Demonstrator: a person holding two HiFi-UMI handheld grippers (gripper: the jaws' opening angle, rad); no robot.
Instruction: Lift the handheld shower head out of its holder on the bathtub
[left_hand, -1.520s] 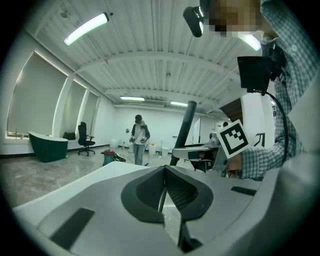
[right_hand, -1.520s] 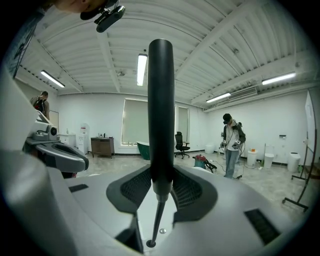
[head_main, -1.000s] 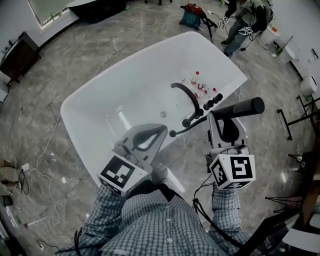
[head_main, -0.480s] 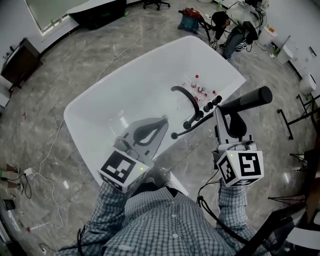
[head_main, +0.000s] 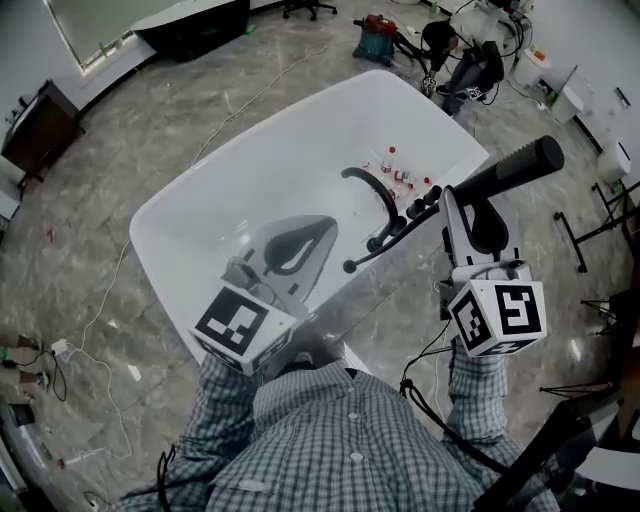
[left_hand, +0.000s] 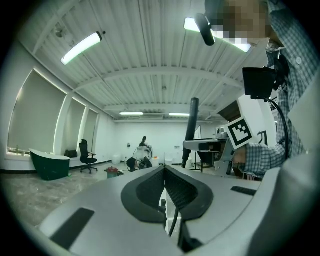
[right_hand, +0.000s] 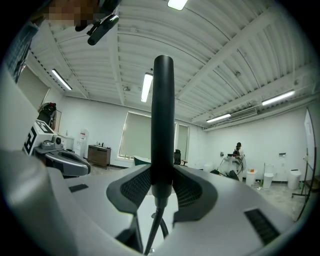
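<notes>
The fingers (right_hand: 134, 186) of the right gripper (right_hand: 162, 186) clamp the shower head (right_hand: 162, 115) by its dark handle, raised beside the white bathtub (head_main: 250, 170) rim, its hose (head_main: 385, 248) trailing toward the taps (head_main: 425, 203). The left gripper (left_hand: 165, 186), fingers pressed together on nothing, hovers above the bathtub.

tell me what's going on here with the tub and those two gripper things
A person in a checked shirt stands at a white freestanding bathtub, holding a gripper in each hand. The right gripper is shut on the black stick-shaped handheld shower head and holds it raised above the tub's rim, near the black curved spout. A thin black hose hangs from the head's lower end. The left gripper is over the tub, jaws together and holding nothing.
</notes>
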